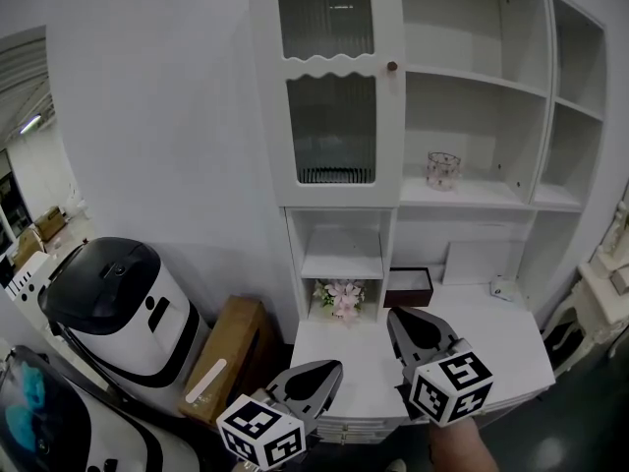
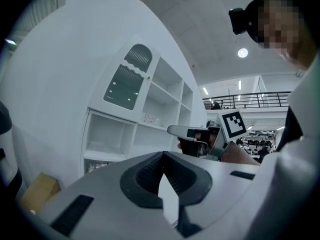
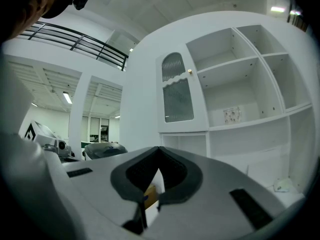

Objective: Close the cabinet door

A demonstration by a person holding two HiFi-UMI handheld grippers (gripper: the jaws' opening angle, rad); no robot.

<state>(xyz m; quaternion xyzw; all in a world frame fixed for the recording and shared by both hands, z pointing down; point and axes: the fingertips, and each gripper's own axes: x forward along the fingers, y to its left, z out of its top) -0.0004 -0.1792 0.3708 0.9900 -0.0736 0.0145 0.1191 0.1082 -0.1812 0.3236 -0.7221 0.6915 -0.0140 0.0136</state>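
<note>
The white cabinet (image 1: 472, 116) has one door (image 1: 329, 87) at its upper left, with two ribbed glass panes and a small round knob (image 1: 392, 66) on its right edge. The door lies flat against the cabinet front, as the right gripper view's door (image 3: 176, 91) also shows. Both grippers hover low in front of the cabinet's counter, well below the door and touching nothing. My left gripper (image 1: 334, 367) is shut and empty. My right gripper (image 1: 393, 313) is shut and empty too, a little nearer the cabinet. The left gripper view catches the right gripper (image 2: 172, 130) beside it.
Open shelves to the right of the door hold a glass cup (image 1: 443, 170). Pink flowers (image 1: 342, 298) and a dark box (image 1: 408, 286) sit at the back of the white counter (image 1: 491, 337). A white and black machine (image 1: 118, 308) and a cardboard box (image 1: 226, 357) stand at the left.
</note>
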